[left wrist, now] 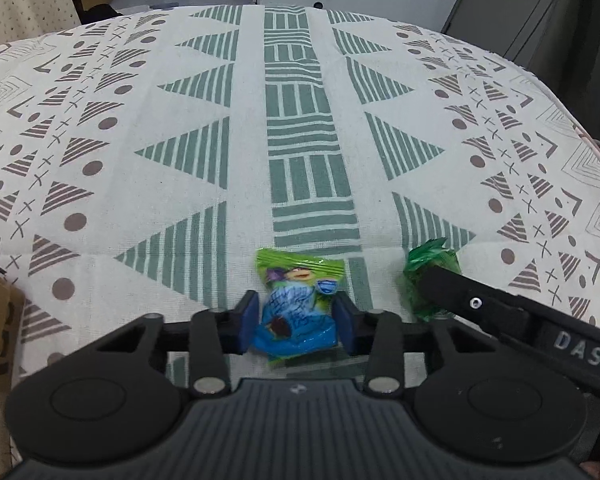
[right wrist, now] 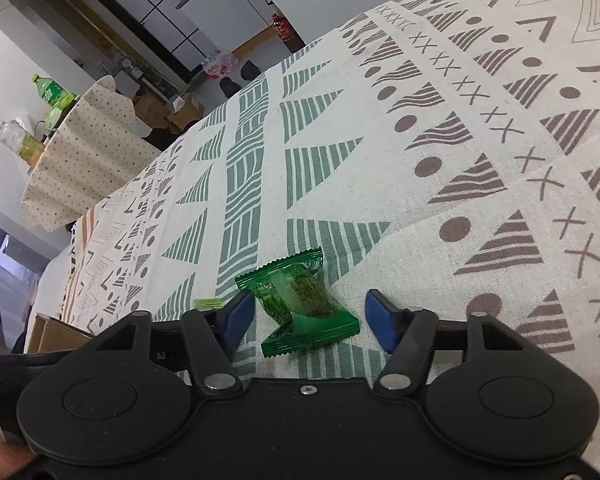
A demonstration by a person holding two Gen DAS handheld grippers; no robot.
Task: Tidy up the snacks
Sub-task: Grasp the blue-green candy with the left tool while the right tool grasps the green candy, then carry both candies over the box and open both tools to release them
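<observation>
Left wrist view: left gripper (left wrist: 296, 320) straddles blue packet (left wrist: 296, 312) at 6 o'clock, pads beside it, grip uncertain. Right gripper (right wrist: 310, 318) gapes around green packet (right wrist: 300, 304) on cloth (right wrist: 440, 140), likely ready to pinch.

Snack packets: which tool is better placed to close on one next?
Left. The left tool has its pads nearly touching the blue-green packet; the right tool stands wider around the green packet.

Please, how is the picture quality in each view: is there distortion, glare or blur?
Left wrist view: strong fisheye bending of the tablecloth stripes, glare on the blue-green snack packet. Right wrist view: tilted, background soft, green wrapper sharp.
</observation>
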